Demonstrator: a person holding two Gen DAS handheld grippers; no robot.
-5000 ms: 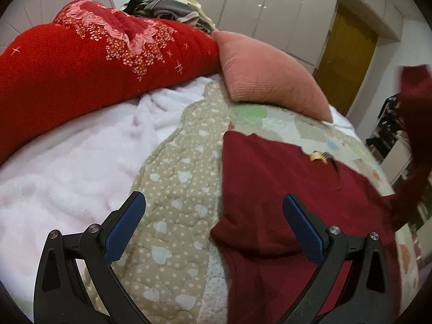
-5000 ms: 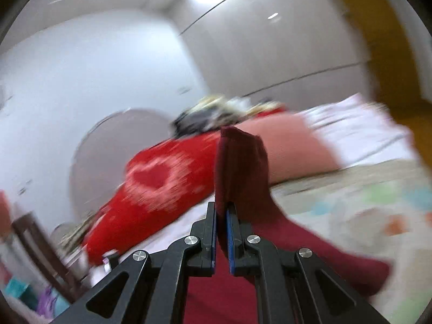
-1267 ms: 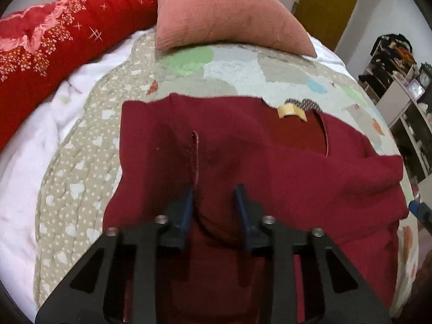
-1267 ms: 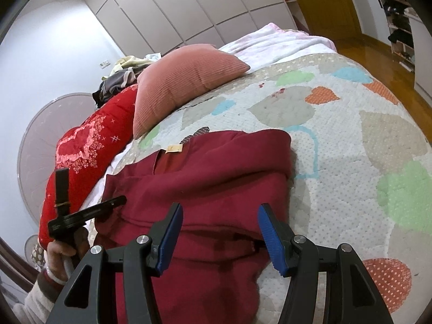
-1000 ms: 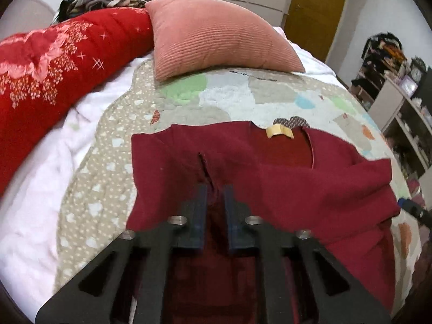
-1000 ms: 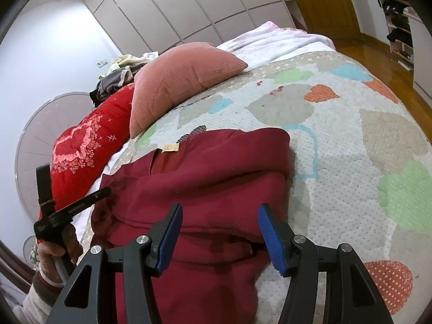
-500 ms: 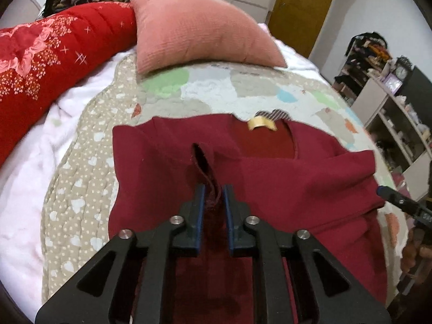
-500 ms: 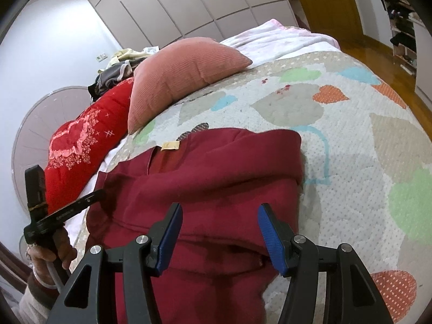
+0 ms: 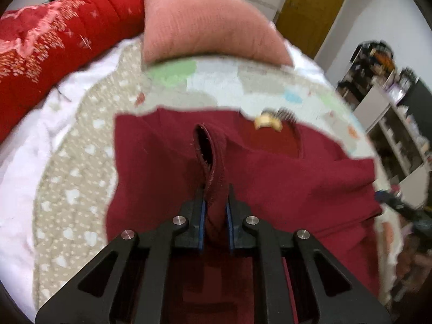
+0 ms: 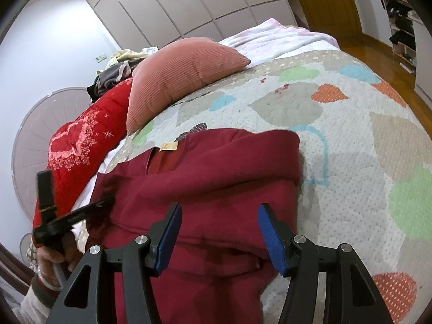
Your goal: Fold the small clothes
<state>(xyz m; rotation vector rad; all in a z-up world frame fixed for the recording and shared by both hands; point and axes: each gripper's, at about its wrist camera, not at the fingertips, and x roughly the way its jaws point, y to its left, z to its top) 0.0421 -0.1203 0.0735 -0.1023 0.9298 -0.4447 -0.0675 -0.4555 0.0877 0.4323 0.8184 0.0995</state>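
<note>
A dark red sweater [image 9: 283, 172] lies on the quilted bedspread [image 9: 216, 81], neck label [image 9: 267, 121] toward the pillow. My left gripper [image 9: 215, 210] is shut on a sleeve cuff [image 9: 213, 159] of the sweater, lifted above the body of the garment. In the right wrist view the sweater [image 10: 216, 172] lies partly folded, its right sleeve across the chest. My right gripper [image 10: 220, 232] is open and empty just above the sweater's lower part. The left gripper [image 10: 78, 213] shows at the left there, in a hand.
A pink ribbed pillow [image 9: 205, 24] and a rolled red quilt [image 9: 54, 35] lie at the head of the bed. A white fleece blanket [image 9: 19, 162] lies left. Shelves [image 9: 399, 124] stand right. A wooden door [image 10: 324, 2] and wardrobe [image 10: 189, 2] are behind.
My left gripper closed on the sleeve cuff about a second ago and has lifted it and carried it toward the middle of the sweater. The right gripper has stayed open and hardly moved.
</note>
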